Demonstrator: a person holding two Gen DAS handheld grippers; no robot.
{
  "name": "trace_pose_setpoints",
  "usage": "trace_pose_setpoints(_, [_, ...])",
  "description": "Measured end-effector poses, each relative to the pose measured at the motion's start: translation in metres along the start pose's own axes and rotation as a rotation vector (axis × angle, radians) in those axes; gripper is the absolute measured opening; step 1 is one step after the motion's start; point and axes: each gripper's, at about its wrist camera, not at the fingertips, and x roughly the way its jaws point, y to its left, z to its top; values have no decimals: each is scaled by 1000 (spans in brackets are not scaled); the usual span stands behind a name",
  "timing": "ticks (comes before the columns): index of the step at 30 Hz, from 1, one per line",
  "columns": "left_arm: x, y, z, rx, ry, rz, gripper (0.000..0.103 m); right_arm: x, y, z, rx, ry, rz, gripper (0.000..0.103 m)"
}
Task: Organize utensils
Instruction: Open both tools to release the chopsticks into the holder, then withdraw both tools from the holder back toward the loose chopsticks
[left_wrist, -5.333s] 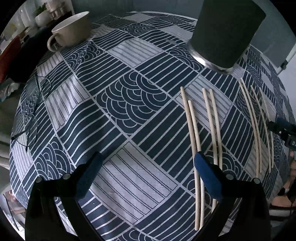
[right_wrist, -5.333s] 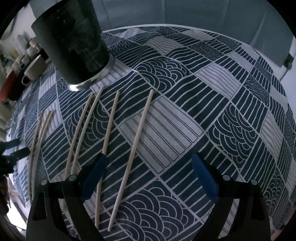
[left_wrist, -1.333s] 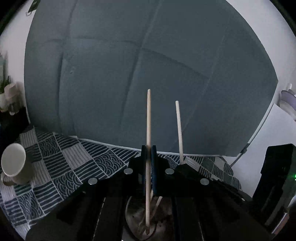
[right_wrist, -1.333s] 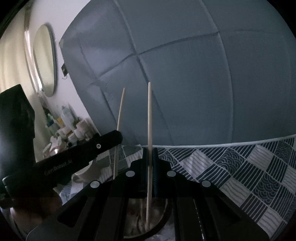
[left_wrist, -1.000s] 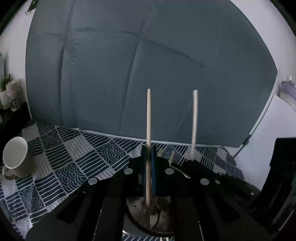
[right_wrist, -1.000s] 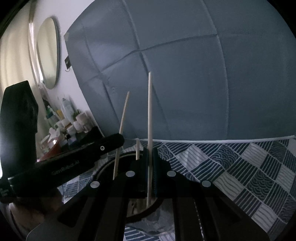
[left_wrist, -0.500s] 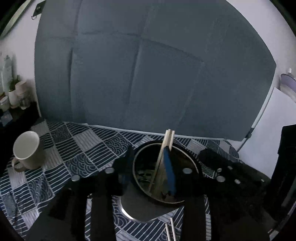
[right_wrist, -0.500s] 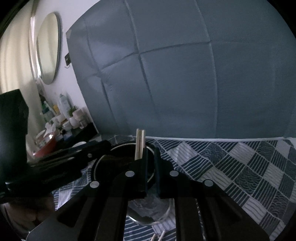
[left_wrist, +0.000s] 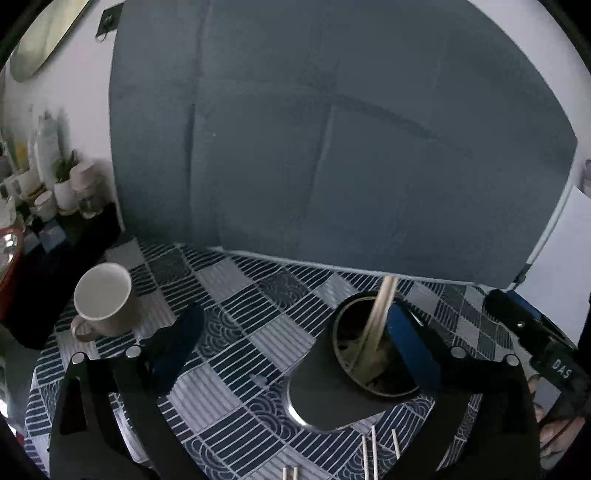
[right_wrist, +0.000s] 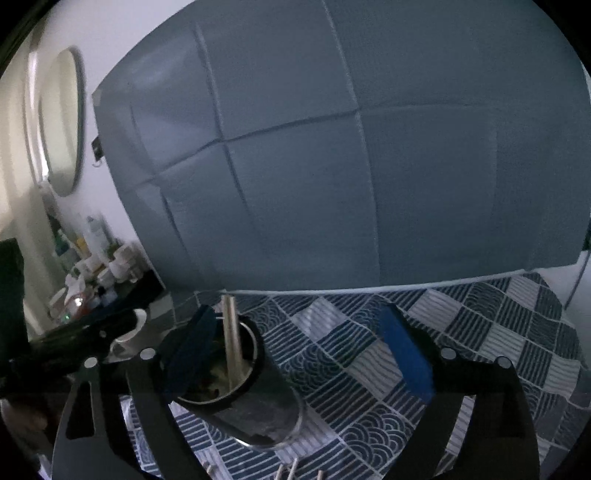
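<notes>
From the left wrist camera we look down on a table covered by a navy and white patterned tablecloth (left_wrist: 236, 332). The left gripper (left_wrist: 295, 339) has its jaws spread wide and opening, with nothing pressed between them. A dark cylindrical holder (left_wrist: 354, 380) stands toward the near right part of the table, partly behind the right-hand blue finger pad (left_wrist: 410, 343). Two pale chopsticks (left_wrist: 378, 325) stand inside it, leaning against its far rim. More loose chopsticks (left_wrist: 373, 458) lie at the near edge, only their tips showing. A white mug (left_wrist: 103, 299) sits near the left edge (handle toward us). A grey folded backdrop (left_wrist: 332, 147) rises behind the far edge. The right gripper's dark body (left_wrist: 535, 343) enters from the right.

From the right wrist camera, the right gripper (right_wrist: 306, 354) is likewise wide and opening, gripping nothing. The holder (right_wrist: 240, 391) sits at the lower left, overlapped by the left finger pad (right_wrist: 192, 354), with the chopsticks (right_wrist: 232, 339) upright inside. Loose stick tips (right_wrist: 288, 472) peek in at the near edge. The mug (right_wrist: 129, 332) shows beyond the left gripper's dark body (right_wrist: 74, 343). A round mirror (right_wrist: 59, 122) hangs on the wall at left.
</notes>
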Motion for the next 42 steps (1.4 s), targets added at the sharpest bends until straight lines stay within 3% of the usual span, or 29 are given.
trace_pose_setpoints(7, [11,21,-11,-50,104,27,97,7,-14,-8,40,60,-45,87])
trace_pose_setpoints(19, [12,28,-52,41,183,85,97,17,-24,-39,45,153,-91,87])
trace_pose_setpoints(30, [23,43,-102,38,309,143,97,11,-30,-73,8,226,-120,87])
trace_pose_setpoints(42, [20,43,-156,58,416,143,97,9,-25,-125,-93,352,-129,87])
